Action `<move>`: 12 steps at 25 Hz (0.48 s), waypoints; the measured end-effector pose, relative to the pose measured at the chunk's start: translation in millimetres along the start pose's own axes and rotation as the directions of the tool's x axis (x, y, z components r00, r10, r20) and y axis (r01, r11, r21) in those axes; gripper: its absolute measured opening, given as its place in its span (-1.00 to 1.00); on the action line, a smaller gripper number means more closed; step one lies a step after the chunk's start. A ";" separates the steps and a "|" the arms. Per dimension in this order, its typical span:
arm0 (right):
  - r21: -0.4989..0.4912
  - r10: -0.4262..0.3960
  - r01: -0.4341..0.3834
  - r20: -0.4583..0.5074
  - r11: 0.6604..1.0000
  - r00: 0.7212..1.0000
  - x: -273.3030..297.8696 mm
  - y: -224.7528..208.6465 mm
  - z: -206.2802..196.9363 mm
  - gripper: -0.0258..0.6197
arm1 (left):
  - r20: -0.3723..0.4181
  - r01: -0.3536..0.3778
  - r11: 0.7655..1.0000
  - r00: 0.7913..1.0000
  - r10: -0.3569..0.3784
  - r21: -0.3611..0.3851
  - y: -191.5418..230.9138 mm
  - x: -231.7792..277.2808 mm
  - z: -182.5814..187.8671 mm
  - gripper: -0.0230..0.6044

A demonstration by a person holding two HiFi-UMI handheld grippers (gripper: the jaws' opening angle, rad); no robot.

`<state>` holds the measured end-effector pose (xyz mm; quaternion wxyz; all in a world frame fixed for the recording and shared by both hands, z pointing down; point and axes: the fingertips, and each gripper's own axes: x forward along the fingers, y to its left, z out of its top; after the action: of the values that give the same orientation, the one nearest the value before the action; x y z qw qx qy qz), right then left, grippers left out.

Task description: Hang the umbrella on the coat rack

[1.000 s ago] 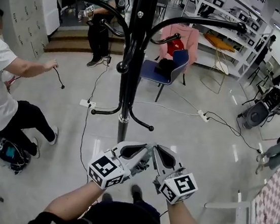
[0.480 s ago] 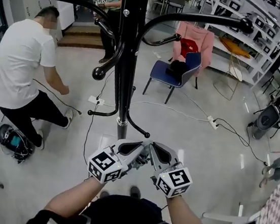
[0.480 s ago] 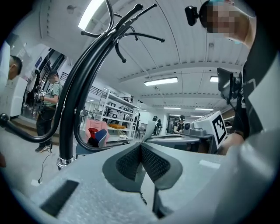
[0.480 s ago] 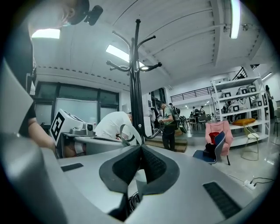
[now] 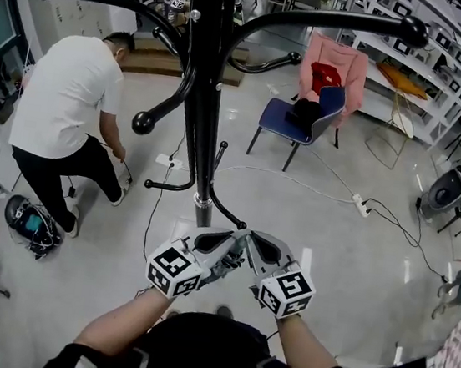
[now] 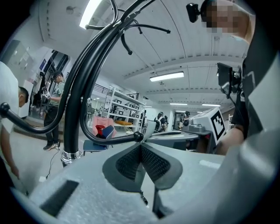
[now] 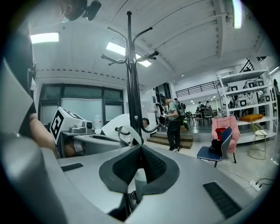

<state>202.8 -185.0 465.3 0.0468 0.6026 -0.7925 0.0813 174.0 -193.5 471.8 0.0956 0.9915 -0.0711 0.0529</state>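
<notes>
The black coat rack (image 5: 205,91) stands right in front of me, with curved arms ending in balls (image 5: 143,122) and low hooks (image 5: 228,214) near the pole's foot. My left gripper (image 5: 238,241) and right gripper (image 5: 251,241) meet tip to tip just below those low hooks. Both are shut on a thin grey strap loop, seen as a strap (image 6: 151,127) in the left gripper view and a loop (image 7: 130,133) in the right gripper view. A dark bit of the umbrella (image 5: 237,266) shows between the grippers; the remainder is hidden under them. The rack pole (image 6: 75,113) rises close by.
A person in a white shirt (image 5: 64,102) bends over floor cables left of the rack. A blue chair (image 5: 299,122) and a pink chair (image 5: 340,67) stand behind it. A power strip (image 5: 361,205) and cords lie on the floor. Shelving (image 5: 431,71) lines the far right.
The person in white has stepped from the left edge toward the rack and bent down. Both grippers stay shut together in nearly the same spot below the low hooks.
</notes>
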 end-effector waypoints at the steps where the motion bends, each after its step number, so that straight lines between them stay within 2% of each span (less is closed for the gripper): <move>1: 0.000 0.006 -0.006 -0.004 1.000 1.000 1.5 -1.4 -3.0 -0.90 | -0.005 -0.010 1.000 1.000 0.010 -0.004 2.2 1.1 -2.9 -0.89; 12: 0.017 0.053 -0.053 -0.001 0.998 0.999 15.9 -16.2 -3.1 -0.90 | -0.015 -0.068 0.998 0.998 0.068 -0.006 15.1 8.5 -3.0 -0.89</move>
<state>214.1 -203.7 472.3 0.0402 0.5815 -0.8076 0.0897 179.8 -208.7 478.5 0.0976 0.9877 -0.1042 0.0634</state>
